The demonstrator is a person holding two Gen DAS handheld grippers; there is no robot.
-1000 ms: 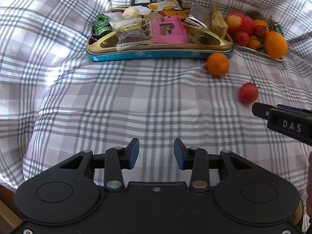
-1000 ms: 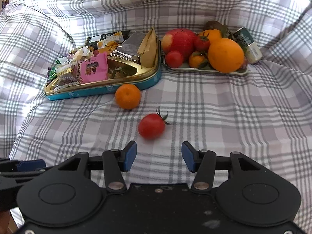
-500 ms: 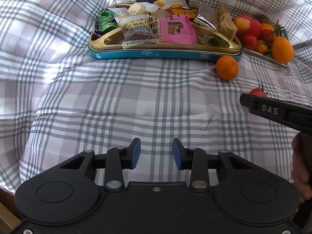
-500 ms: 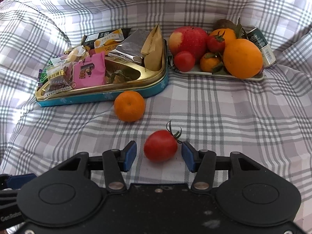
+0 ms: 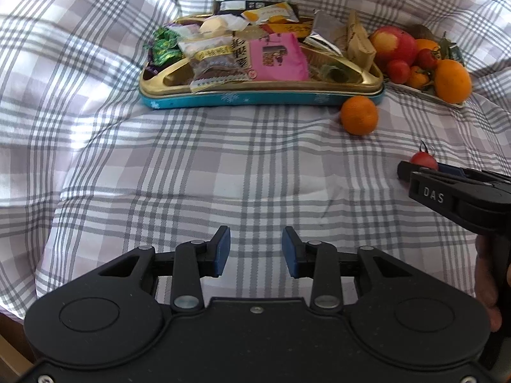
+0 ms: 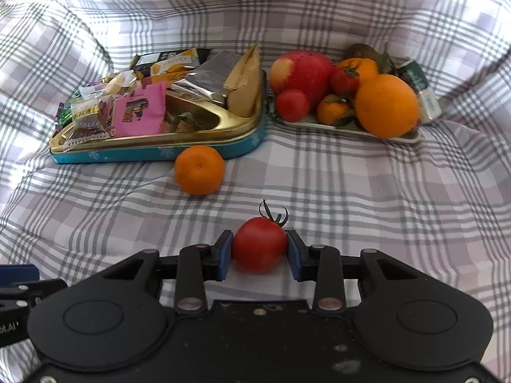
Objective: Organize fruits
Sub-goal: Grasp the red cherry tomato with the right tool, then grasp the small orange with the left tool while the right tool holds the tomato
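Observation:
A small red tomato with a dark stem lies on the checked cloth. My right gripper is closing, and its blue pads touch the tomato on both sides. In the left wrist view the same tomato peeks out behind the right gripper's fingertips. A loose mandarin sits farther off, just in front of the snack tin. My left gripper hovers over bare cloth, its jaws apart with nothing between them.
A white plate at the back right holds an apple, a large orange, tomatoes and small mandarins. To its left, a gold and blue tin is full of wrapped snacks. A hand holds the right gripper.
The right gripper came forward around the tomato and its pads closed onto it. The left gripper's jaws narrowed a little and it stayed in place.

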